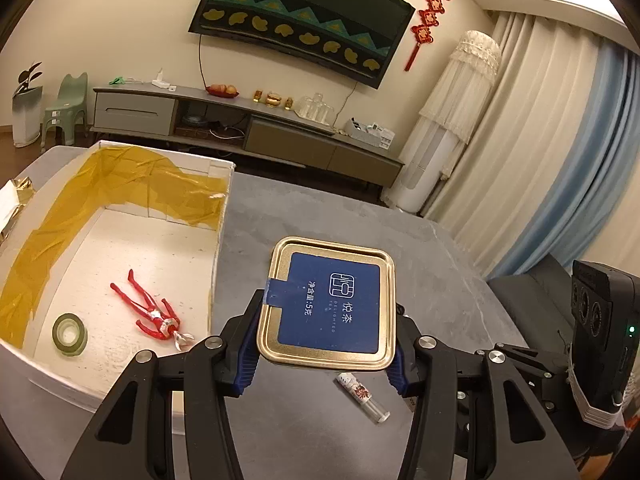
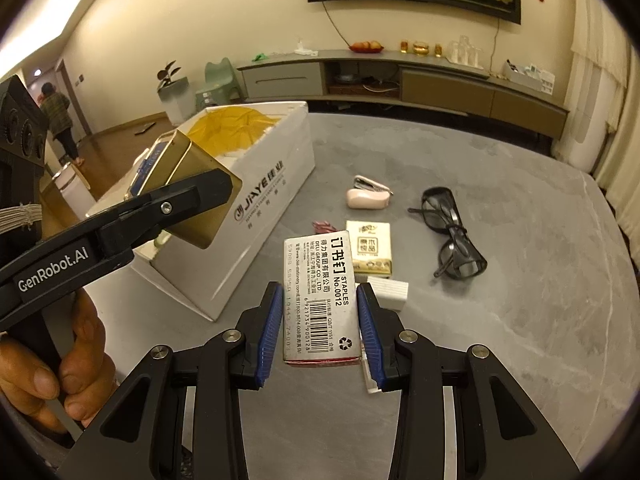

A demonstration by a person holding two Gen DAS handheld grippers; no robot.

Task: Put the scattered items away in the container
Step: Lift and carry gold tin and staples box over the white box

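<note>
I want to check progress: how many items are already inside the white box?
2 visible: a red figure lying near the middle of the white box floor, and a roll of tape nearer the front wall. The near wall may hide others.

A home living room: wall-mounted television [image 1: 304,20], low media cabinet [image 1: 248,128], curtains [image 1: 540,128], red knot decorations [image 1: 430,20]

Black claw [image 2: 319,330], ribbed blue pads [image 2: 270,330]
</note>
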